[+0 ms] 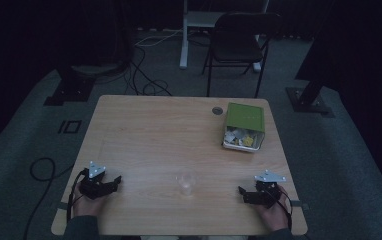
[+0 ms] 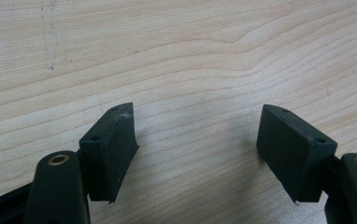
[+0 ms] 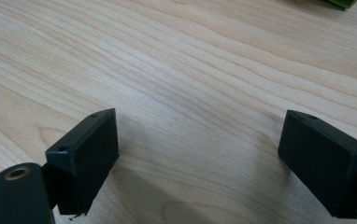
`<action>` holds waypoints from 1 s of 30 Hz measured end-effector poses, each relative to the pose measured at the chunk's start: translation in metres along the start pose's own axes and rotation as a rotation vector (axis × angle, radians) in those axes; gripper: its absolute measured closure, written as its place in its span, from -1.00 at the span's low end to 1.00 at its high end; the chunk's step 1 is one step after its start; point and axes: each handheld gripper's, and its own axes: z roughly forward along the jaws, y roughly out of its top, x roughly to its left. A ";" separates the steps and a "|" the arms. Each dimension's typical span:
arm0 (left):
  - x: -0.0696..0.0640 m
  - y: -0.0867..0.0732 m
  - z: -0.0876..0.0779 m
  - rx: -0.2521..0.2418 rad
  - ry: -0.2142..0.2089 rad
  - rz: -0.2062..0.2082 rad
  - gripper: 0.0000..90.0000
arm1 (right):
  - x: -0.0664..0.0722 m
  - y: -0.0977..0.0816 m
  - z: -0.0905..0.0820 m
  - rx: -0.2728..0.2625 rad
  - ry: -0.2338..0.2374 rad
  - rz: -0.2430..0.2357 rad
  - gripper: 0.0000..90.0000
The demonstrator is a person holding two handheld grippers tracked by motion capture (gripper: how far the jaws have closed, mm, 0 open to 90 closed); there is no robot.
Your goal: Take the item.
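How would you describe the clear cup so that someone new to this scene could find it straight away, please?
Start at the light wooden table and look along its near edge, between the left gripper and the right gripper. The small clear plastic cup stands there alone, see-through, unlike the green-lidded box at the far right.

a pale wood-grain counter (image 1: 149, 135) carries a clear cup (image 1: 186, 183), a green box (image 1: 245, 126) of white and yellow bits, and two black grippers with grey plates.
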 end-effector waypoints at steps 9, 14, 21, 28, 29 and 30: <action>0.000 0.000 0.000 -0.001 -0.002 0.003 -0.35 | 0.003 -0.001 -0.001 -0.004 -0.003 0.003 -0.71; 0.000 0.000 0.000 -0.001 -0.001 0.003 -0.35 | 0.003 -0.002 -0.002 -0.004 -0.002 0.002 -0.71; 0.000 0.000 0.000 -0.001 -0.001 0.003 -0.35 | 0.003 -0.002 -0.002 -0.004 -0.002 0.002 -0.71; 0.000 0.000 0.000 -0.001 -0.001 0.002 -0.35 | 0.002 -0.001 -0.004 0.007 -0.008 0.007 -0.61; 0.000 0.000 0.000 -0.001 -0.001 0.002 -0.35 | 0.002 0.000 -0.004 0.009 -0.008 0.009 -0.61; 0.000 0.000 0.000 0.000 -0.001 0.002 -0.35 | 0.003 0.000 -0.004 0.013 -0.003 0.016 -0.59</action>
